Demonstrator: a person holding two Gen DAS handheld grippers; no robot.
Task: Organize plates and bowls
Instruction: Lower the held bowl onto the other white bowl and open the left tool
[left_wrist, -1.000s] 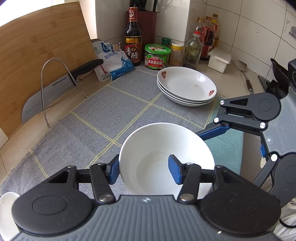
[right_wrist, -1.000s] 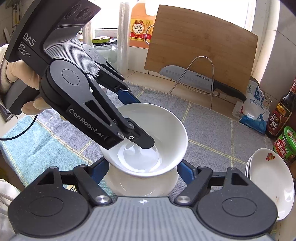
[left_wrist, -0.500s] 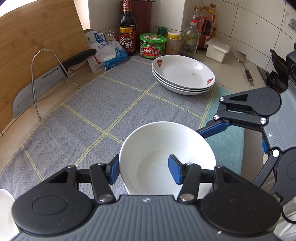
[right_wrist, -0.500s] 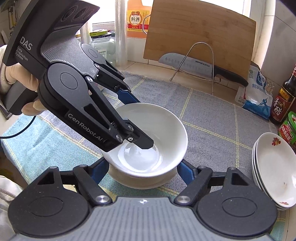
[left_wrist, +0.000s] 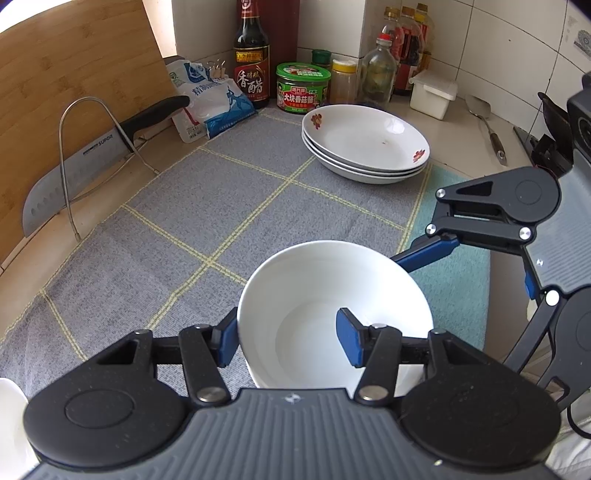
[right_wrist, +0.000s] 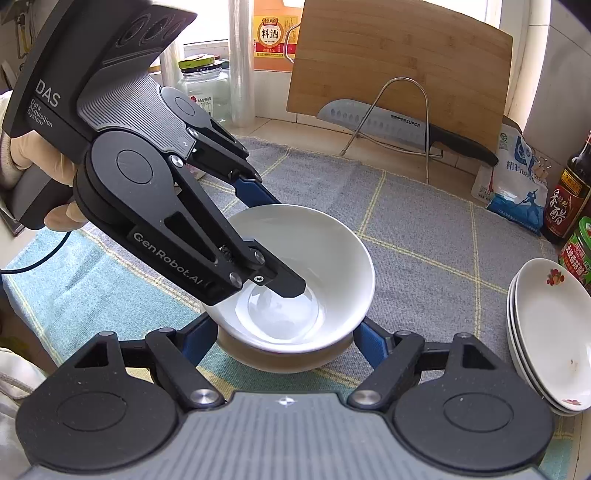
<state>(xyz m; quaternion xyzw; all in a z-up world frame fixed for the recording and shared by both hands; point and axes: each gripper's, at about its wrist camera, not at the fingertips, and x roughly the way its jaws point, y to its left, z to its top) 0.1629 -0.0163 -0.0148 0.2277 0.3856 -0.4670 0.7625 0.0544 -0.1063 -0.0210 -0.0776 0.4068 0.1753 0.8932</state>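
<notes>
My left gripper (left_wrist: 288, 341) is shut on the rim of a white bowl (left_wrist: 332, 314), one finger inside and one outside. In the right wrist view this bowl (right_wrist: 306, 258) sits nested on a second white bowl (right_wrist: 280, 360) on the mat. My right gripper (right_wrist: 284, 338) is open, with its fingers on either side of the lower bowl and apart from it. A stack of three white flowered plates (left_wrist: 364, 142) lies at the far right of the grey mat and shows in the right wrist view too (right_wrist: 550, 332).
A grey checked mat (left_wrist: 221, 206) covers the counter, with a teal cloth (left_wrist: 454, 273) at its right. A knife on a wire stand (left_wrist: 92, 155) and a wooden board (left_wrist: 74, 74) stand at the left. Bottles and jars (left_wrist: 303, 86) line the back wall. Another white dish (left_wrist: 9, 424) is at the lower left.
The held bowl has come down onto the second bowl on the mat. Both grippers have shifted slightly, and the plates appear a little nearer.
</notes>
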